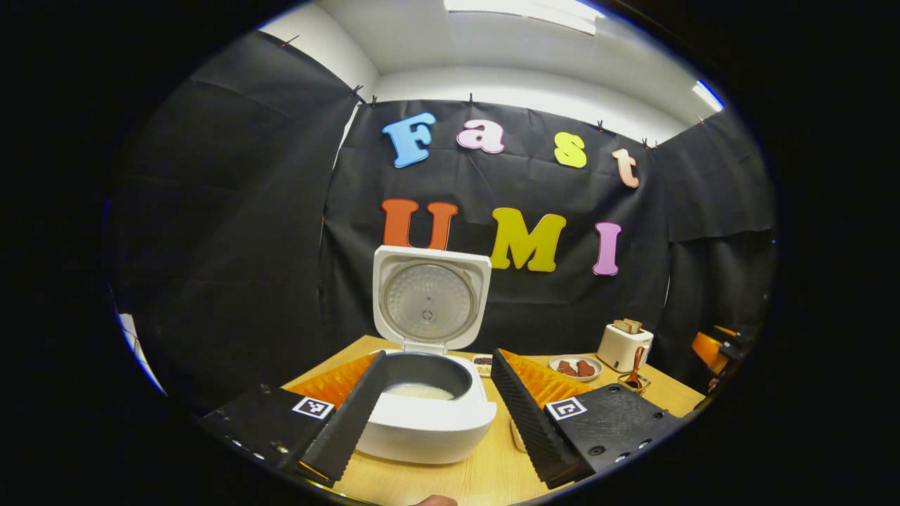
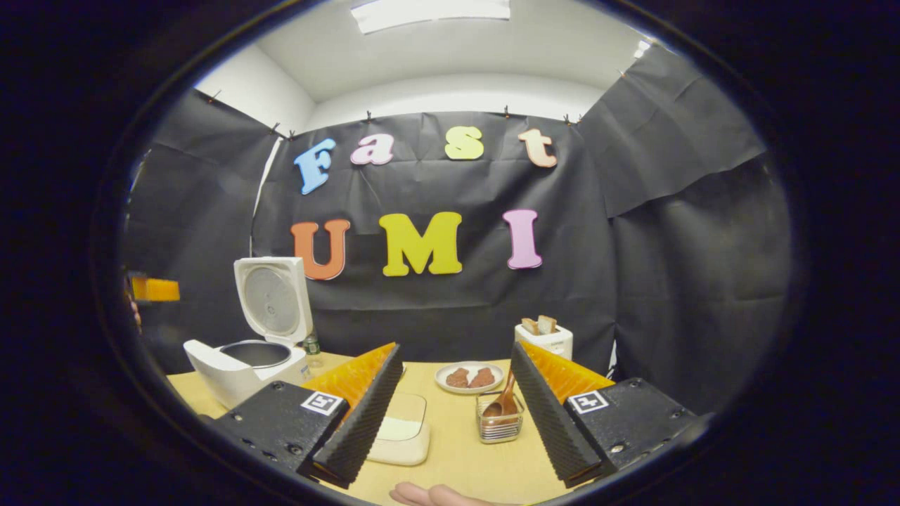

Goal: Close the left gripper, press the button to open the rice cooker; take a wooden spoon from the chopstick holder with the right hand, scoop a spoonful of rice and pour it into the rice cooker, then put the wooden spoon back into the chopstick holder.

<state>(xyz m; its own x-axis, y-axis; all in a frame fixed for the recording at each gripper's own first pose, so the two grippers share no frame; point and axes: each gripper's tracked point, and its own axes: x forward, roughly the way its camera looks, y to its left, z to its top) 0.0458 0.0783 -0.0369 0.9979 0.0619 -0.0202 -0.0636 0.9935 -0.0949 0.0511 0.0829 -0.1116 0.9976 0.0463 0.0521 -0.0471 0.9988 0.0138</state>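
Observation:
The white rice cooker (image 1: 422, 414) stands on the wooden table with its lid (image 1: 429, 299) swung up; pale rice lies in its dark inner pot (image 1: 420, 391). My left gripper (image 1: 439, 414) is open, its fingers on either side of the cooker's front, apart from it. In the right gripper view the cooker (image 2: 242, 365) stands at the left with its lid raised. My right gripper (image 2: 457, 414) is open and holds nothing. Between its fingers, farther off, a wooden spoon (image 2: 503, 403) leans in a wire chopstick holder (image 2: 499, 422). A cream container of rice (image 2: 401, 429) sits beside its left finger.
A plate with brown pieces (image 2: 470, 377) and a white toaster with bread (image 2: 544, 336) stand at the back of the table. A small bottle (image 2: 311, 345) stands behind the cooker. A hand's edge (image 2: 436, 495) shows at the bottom. The other gripper's orange part (image 1: 710, 349) shows at far right.

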